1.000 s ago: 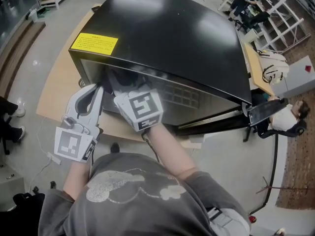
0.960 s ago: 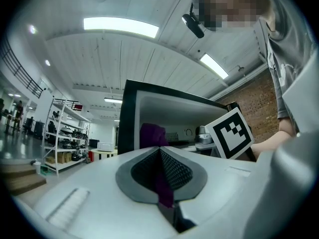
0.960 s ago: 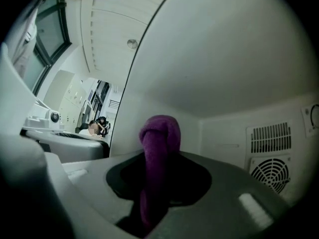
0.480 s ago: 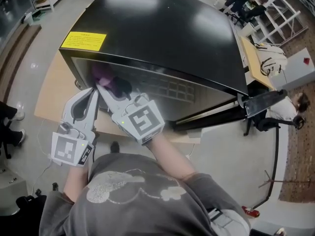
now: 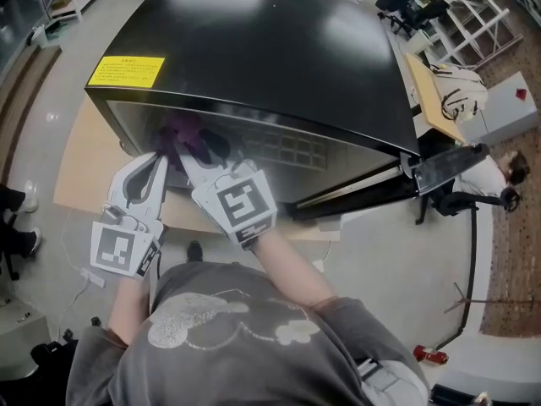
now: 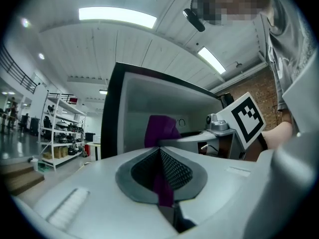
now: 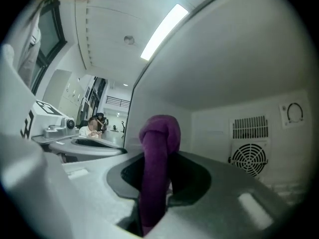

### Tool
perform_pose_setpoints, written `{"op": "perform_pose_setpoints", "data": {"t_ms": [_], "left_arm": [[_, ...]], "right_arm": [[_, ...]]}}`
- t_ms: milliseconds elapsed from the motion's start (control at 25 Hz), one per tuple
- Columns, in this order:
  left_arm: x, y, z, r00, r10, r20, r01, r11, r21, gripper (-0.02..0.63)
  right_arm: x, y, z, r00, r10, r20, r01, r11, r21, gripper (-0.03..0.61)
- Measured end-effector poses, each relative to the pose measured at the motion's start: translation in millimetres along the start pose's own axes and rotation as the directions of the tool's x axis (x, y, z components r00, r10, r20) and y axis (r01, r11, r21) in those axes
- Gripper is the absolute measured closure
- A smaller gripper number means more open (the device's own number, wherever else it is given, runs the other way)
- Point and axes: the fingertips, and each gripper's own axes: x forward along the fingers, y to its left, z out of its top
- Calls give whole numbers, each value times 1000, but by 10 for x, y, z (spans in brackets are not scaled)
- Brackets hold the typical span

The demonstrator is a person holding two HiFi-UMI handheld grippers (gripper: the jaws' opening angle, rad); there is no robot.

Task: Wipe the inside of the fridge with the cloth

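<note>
Purple cloth (image 5: 181,131) is held bunched at the mouth of the black fridge (image 5: 270,49), which lies on a wooden tabletop (image 5: 74,163) with its opening turned toward the person. The right hand-held gripper (image 5: 183,161) is closed on the cloth, with a thick fold standing up from between its jaws. The left hand-held gripper (image 5: 158,161), just beside it, is also closed, and a thin strip of the same cloth is pinched between its jaws. The white interior is seen beyond the right hand-held gripper, with a fan grille (image 7: 248,159) on the rear wall. The cloth is not seen pressed against any wall, and contact cannot be confirmed. No wiped or unwiped patches can be told apart, so the wiping is judged to be at an early stage: the cloth has been brought to the opening, while the walls, ceiling and rear are taken to remain to be wiped.
</note>
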Motion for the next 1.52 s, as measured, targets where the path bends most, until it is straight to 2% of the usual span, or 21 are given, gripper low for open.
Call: {"op": "perform_pose_setpoints", "data": {"t_ms": [240,440,600,800,880,1000,1120,1240,1520], "left_arm": [[235,-110,105,999,-48,21,47,998,44,597],[438,-281,90,993,-118,6,118,992,38,597],[604,-478,87,983,-183,0,183,983,36,597],[802,-806,109,962,-273,2,273,961,36,597],[866,-918,140,952,-307,8,307,951,36,597],[962,-1042,209,938,-347,27,346,938,39,597],[1063,-1115,245,927,-372,37,371,928,45,597],[1137,-1145,236,921,-389,35,388,921,44,597],[1091,-1197,216,915,-401,46,398,916,56,597]], "right_arm": [[-217,-275,-114,992,-120,-42,120,993,3,503],[-578,-633,-232,960,-264,-93,266,964,16,503],[-901,-908,-280,919,-376,-123,382,924,32,503],[-1388,-1254,-403,832,-530,-166,545,836,60,503],[-1492,-1300,-365,815,-559,-152,572,818,57,503],[-1514,-1348,-193,807,-582,-98,587,809,23,503],[-1528,-1486,-82,779,-623,-74,626,780,22,503],[-1618,-1591,-56,739,-670,-70,673,738,48,503],[-1876,-1466,-123,698,-714,-63,716,694,70,503]]}}
